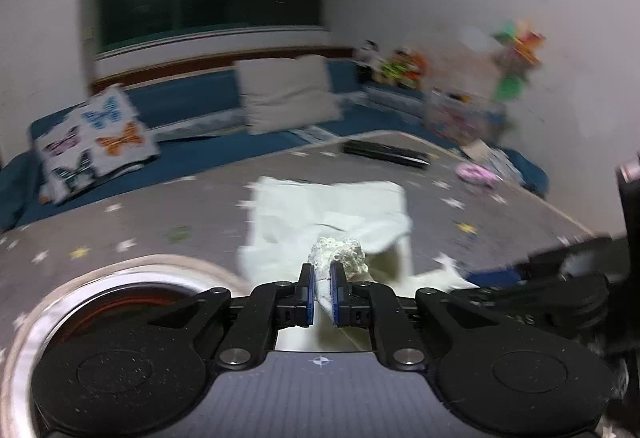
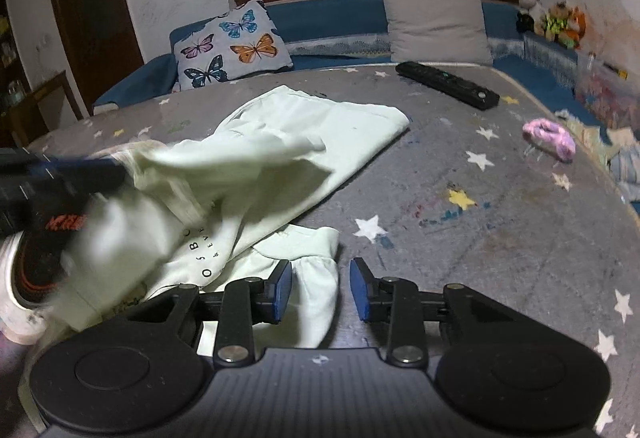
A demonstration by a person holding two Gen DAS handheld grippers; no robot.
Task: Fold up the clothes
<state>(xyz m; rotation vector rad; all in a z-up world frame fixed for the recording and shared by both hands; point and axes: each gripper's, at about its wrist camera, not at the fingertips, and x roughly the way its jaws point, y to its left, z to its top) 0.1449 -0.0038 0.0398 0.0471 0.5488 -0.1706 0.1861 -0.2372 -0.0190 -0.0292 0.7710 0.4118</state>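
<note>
While the left gripper (image 1: 323,284) pinches a bunched fold of the pale mint cotton garment (image 2: 280,141) sprawled across the grey star-patterned bench (image 2: 460,165), apparently to lift it over, the right gripper (image 2: 321,288) stands half-open astride a gathered cuff (image 2: 316,290), untouched, ready to clamp.

Garment (image 2: 280,141) mid worktop (image 2: 500,238); remote (image 2: 448,83) behind it, scrunchie (image 2: 550,137) to its right, butterfly cushion (image 2: 232,43) behind-left.
</note>
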